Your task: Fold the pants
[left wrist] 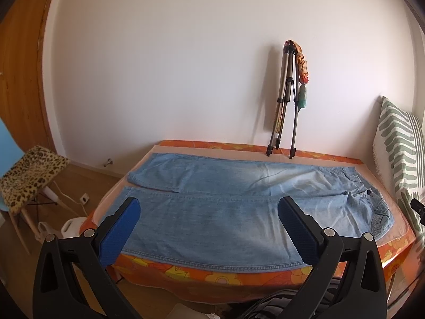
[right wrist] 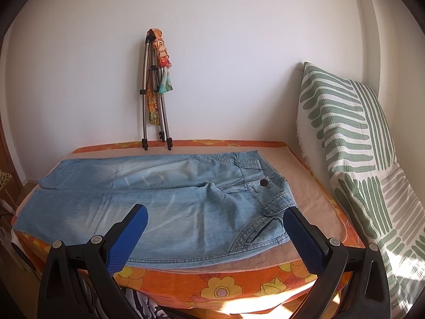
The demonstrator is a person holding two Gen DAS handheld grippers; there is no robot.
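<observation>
Light blue denim pants (left wrist: 212,199) lie flat and spread out on the bed, legs side by side pointing left, waistband at the right. In the right wrist view the pants (right wrist: 159,202) show their waistband and dark button (right wrist: 264,183) at the right. My left gripper (left wrist: 208,212) is open and empty, hovering over the near leg by the front edge. My right gripper (right wrist: 215,220) is open and empty, hovering over the near hip and waistband.
The bed has an orange flowered cover (right wrist: 212,284) with a beige sheet (right wrist: 313,207) under the pants. A folded tripod (left wrist: 285,101) leans on the wall behind. A green striped pillow (right wrist: 350,138) stands at the right. A leopard-print stool (left wrist: 29,175) stands at the left.
</observation>
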